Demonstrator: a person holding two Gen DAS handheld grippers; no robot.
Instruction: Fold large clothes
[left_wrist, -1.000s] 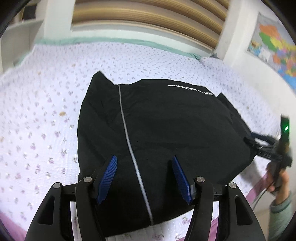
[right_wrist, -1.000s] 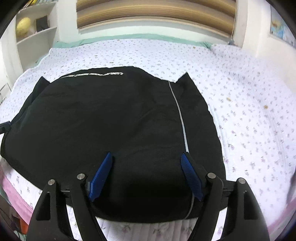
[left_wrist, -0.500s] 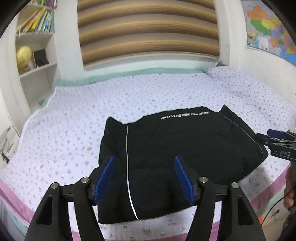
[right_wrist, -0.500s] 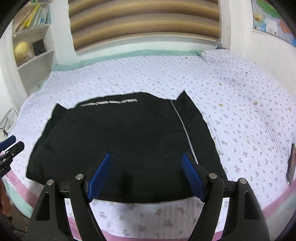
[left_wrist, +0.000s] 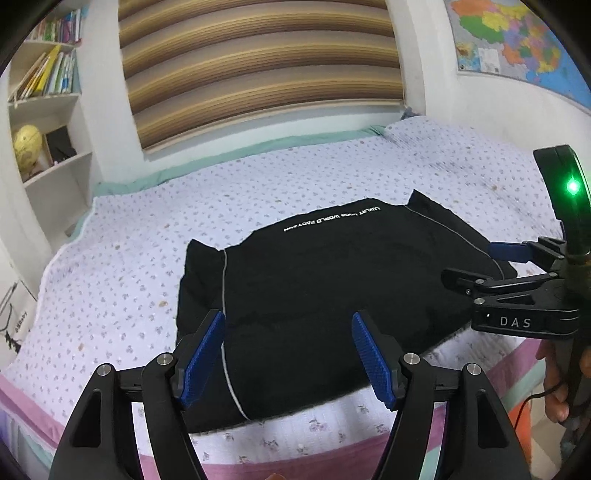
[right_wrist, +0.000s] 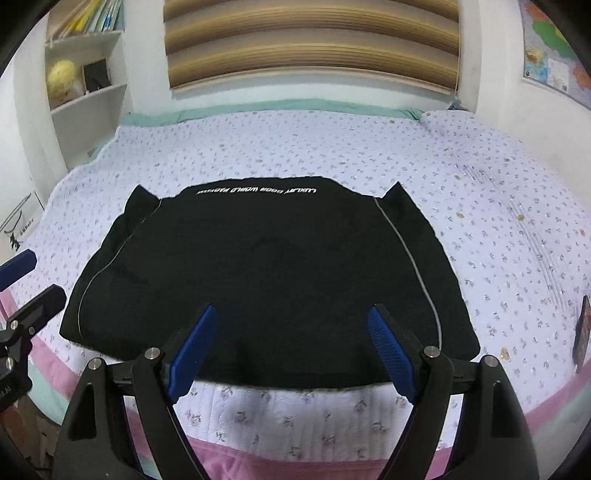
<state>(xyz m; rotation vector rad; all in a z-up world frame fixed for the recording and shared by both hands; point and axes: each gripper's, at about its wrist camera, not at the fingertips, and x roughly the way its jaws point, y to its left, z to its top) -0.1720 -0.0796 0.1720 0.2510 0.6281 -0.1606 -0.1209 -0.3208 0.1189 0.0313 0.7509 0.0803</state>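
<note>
A black garment (left_wrist: 332, 288) with thin white piping and a line of white lettering lies folded flat near the bed's front edge; it also shows in the right wrist view (right_wrist: 266, 273). My left gripper (left_wrist: 288, 358) is open and empty, held above the garment's near left part. My right gripper (right_wrist: 291, 350) is open and empty, held above the garment's near edge. The right gripper also shows at the right of the left wrist view (left_wrist: 476, 266), beside the garment's right side. The left gripper's fingers (right_wrist: 22, 266) show at the left edge of the right wrist view.
The bed (right_wrist: 480, 206) has a white floral quilt with a pink front border (right_wrist: 303, 458). A white bookshelf (left_wrist: 48, 122) with a yellow globe stands at the left. A striped blind (left_wrist: 258, 66) and a wall map (left_wrist: 517, 40) are behind. A dark phone (right_wrist: 581, 332) lies at the bed's right.
Both grippers have pulled back and up from the garment, which now looks smaller and farther. Both stay open and empty. The garment has not moved.
</note>
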